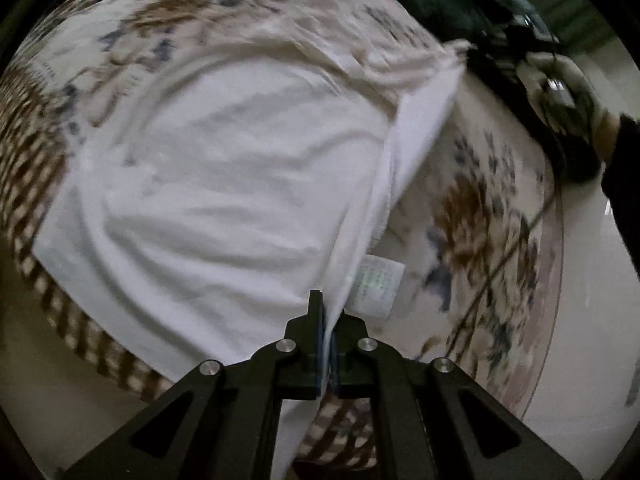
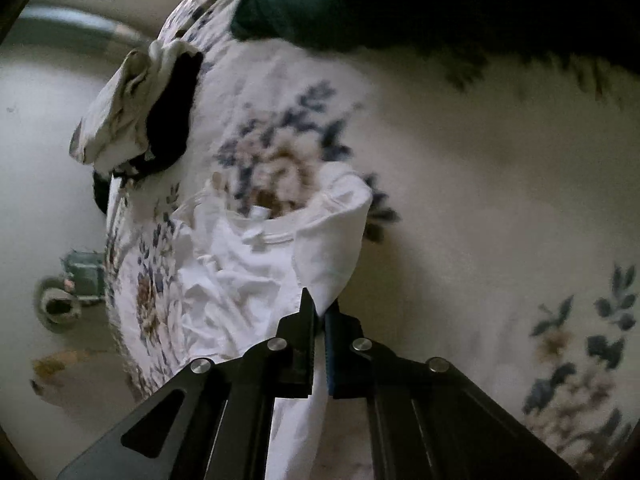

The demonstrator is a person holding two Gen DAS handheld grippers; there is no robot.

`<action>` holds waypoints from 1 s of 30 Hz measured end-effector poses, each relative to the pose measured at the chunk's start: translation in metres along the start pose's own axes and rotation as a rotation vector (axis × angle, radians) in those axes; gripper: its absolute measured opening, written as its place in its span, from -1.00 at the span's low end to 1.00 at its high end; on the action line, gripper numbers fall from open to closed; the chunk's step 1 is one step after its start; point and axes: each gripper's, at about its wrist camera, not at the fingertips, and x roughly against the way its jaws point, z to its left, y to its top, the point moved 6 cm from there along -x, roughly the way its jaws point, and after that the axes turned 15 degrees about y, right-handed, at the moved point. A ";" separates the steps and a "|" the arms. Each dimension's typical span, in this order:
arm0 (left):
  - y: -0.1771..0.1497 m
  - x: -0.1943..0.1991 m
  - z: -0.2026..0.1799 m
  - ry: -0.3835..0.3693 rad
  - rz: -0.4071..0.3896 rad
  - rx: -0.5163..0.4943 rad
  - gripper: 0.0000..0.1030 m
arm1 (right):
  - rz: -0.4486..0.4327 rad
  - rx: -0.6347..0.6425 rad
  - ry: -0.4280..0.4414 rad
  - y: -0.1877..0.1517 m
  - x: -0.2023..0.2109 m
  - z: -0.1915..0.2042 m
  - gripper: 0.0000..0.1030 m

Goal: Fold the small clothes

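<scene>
A white garment (image 1: 224, 184) lies spread, still unfolded, on a floral bedspread (image 1: 480, 208). The left claw (image 1: 329, 344) is clamped on one edge of it and the right claw (image 2: 320, 344) is pinched on another, lifting a flap; the fold seems barely begun. A heap of other clothes (image 2: 132, 112) waits at the bed's edge. No containers are visible.

Left claw (image 1: 329, 322) pinches the white garment's (image 1: 224, 184) edge over the floral bedspread (image 1: 480, 208).
</scene>
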 end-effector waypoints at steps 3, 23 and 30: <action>0.017 0.007 0.028 -0.020 -0.012 0.054 -0.98 | 0.022 0.046 -0.069 0.006 -0.012 0.041 -0.93; 0.077 -0.082 0.228 -0.137 0.138 0.276 -0.97 | 0.130 0.192 -0.447 0.029 -0.248 0.177 -0.93; 0.072 -0.084 0.277 -0.177 0.185 0.331 -0.95 | 0.132 0.101 -0.377 0.018 -0.227 0.172 -0.29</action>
